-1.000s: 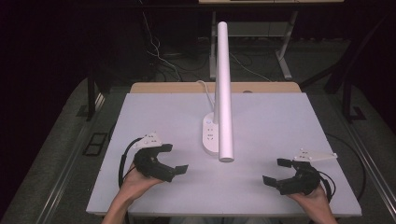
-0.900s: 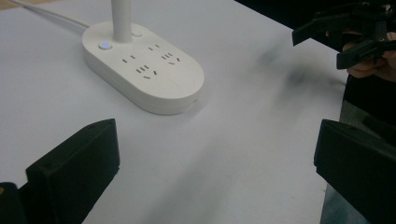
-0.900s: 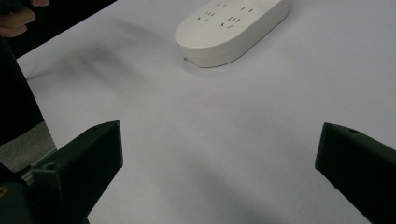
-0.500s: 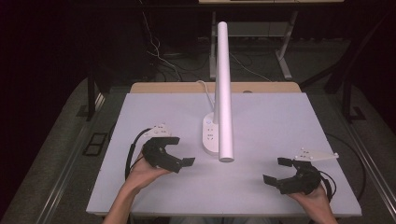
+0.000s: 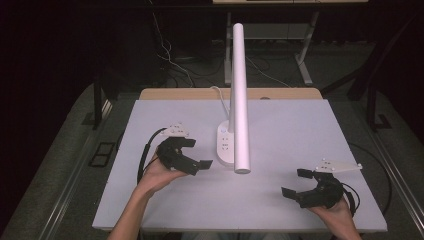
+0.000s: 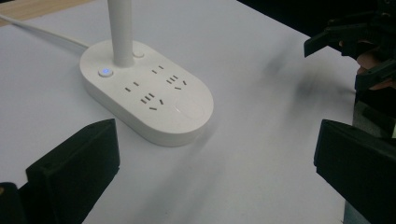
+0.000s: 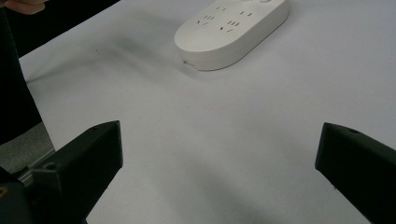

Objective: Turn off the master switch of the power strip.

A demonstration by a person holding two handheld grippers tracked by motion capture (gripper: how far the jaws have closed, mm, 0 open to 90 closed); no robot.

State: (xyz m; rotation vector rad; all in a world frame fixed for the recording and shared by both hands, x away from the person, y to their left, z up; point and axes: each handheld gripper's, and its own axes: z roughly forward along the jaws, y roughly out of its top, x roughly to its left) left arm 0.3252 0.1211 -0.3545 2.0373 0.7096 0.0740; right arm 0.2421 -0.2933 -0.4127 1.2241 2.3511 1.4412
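A white lamp stands mid-table on an oval socket base (image 5: 225, 145), and its long white tube (image 5: 239, 95) reaches toward the near side. In the left gripper view the base (image 6: 149, 98) shows several sockets and a blue-lit button (image 6: 105, 72) beside the stem. My left gripper (image 5: 197, 153) is open, just left of the base, with nothing between its jaws (image 6: 215, 154). My right gripper (image 5: 296, 183) is open and empty near the table's front right, pointing at the base (image 7: 231, 30) from a distance (image 7: 219, 154).
The white table top (image 5: 280, 125) has a wooden strip (image 5: 190, 93) along its far edge. The lamp's white cord (image 5: 216, 92) runs off the back. Black cables trail from both grippers. Dark floor, desk legs and wires lie beyond the table.
My left gripper has moved forward and to the right, closer to the lamp base. The right gripper has stayed in place.
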